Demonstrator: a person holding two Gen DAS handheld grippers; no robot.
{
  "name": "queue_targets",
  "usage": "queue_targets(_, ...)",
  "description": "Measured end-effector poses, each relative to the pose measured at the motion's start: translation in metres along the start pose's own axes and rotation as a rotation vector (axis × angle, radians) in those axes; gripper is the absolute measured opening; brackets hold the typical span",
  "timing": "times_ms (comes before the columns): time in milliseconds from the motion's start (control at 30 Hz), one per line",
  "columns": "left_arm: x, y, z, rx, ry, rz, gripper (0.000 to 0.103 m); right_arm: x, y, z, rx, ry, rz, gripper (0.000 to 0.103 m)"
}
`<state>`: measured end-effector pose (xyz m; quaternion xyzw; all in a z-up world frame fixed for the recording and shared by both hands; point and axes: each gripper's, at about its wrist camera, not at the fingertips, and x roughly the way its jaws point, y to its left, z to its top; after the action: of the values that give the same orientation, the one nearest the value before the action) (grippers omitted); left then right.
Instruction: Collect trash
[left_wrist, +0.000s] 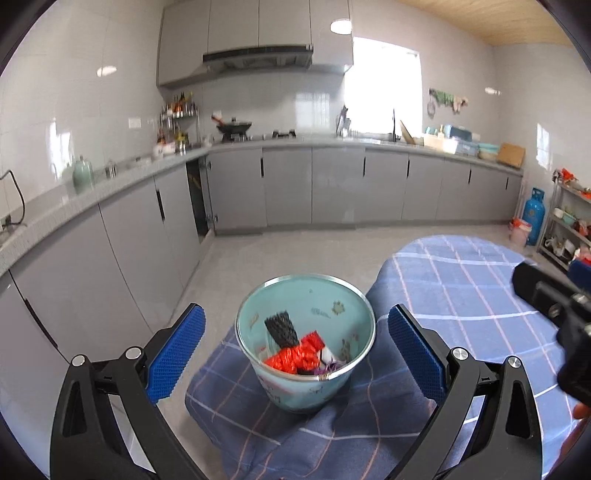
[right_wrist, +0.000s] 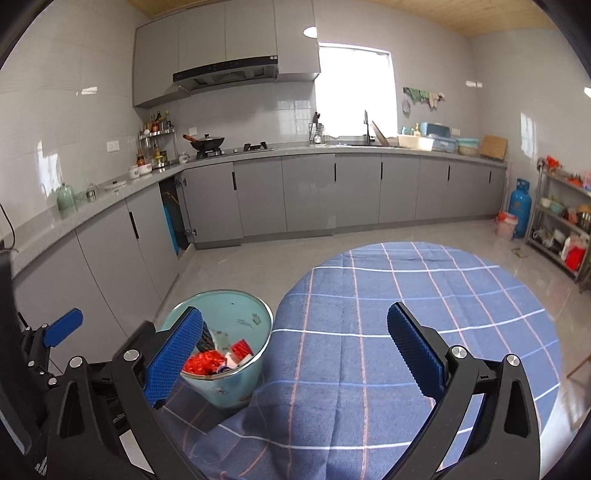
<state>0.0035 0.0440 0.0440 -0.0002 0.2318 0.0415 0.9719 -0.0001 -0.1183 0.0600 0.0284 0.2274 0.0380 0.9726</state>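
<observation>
at nine o'clock in both views a grey kitchen counter (right_wrist: 110, 192) runs along the tiled wall, carrying a pale green jar (right_wrist: 65, 199) and, further toward eleven o'clock, a rack of bottles (right_wrist: 157, 127) and a black wok (right_wrist: 207, 142) on the hob under a range hood (right_wrist: 225, 72). below it one cabinet door (left_wrist: 207, 195) stands ajar. in the left wrist view the left gripper (left_wrist: 295, 350) has its blue-padded fingers (left_wrist: 177, 354) spread wide with nothing pressed between them; the pads stand apart from the light blue trash bin (left_wrist: 306, 343), which sits at six o'clock between them but beyond them. the bin rests against a fold of blue checked tablecloth (left_wrist: 461, 295) that hangs off the round table and bunches under it. inside the bin lie red crumpled trash (left_wrist: 295, 356), a black mesh piece (left_wrist: 281, 328) standing on end, and small white and purple scraps too blurred to name. at three o'clock in this view part of the other black tool shows at the frame edge. in the right wrist view the right gripper (right_wrist: 295, 350) is likewise spread wide and holds nothing; its left finger (right_wrist: 173, 362) overlaps the bin (right_wrist: 236, 321) at seven o'clock in the picture, while its right finger (right_wrist: 415, 354) lies over the checked cloth. the cloth-covered table (right_wrist: 424, 295) fills five o'clock and its top is bare. toward two o'clock a bright window (right_wrist: 354, 88) sits above the sink tap, and at three o'clock a blue gas cylinder (right_wrist: 520, 206) stands by a metal shelf rack (right_wrist: 561, 229).
</observation>
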Motion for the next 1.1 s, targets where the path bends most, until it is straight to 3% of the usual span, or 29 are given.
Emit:
queue_targets(300,0.0011,-0.0040,-0.0027,-0.017,0.030,-0.032,0.098,-0.0083,-0.0001,-0.0039,-0.007,-0.013,-0.015,0.098)
queue_targets(1100,-0.0020,-0.0053,-0.0024,-0.018,0.018,-0.032,0.098,-0.0090,0.0020,-0.0022,-0.004,-0.009,-0.004,0.099)
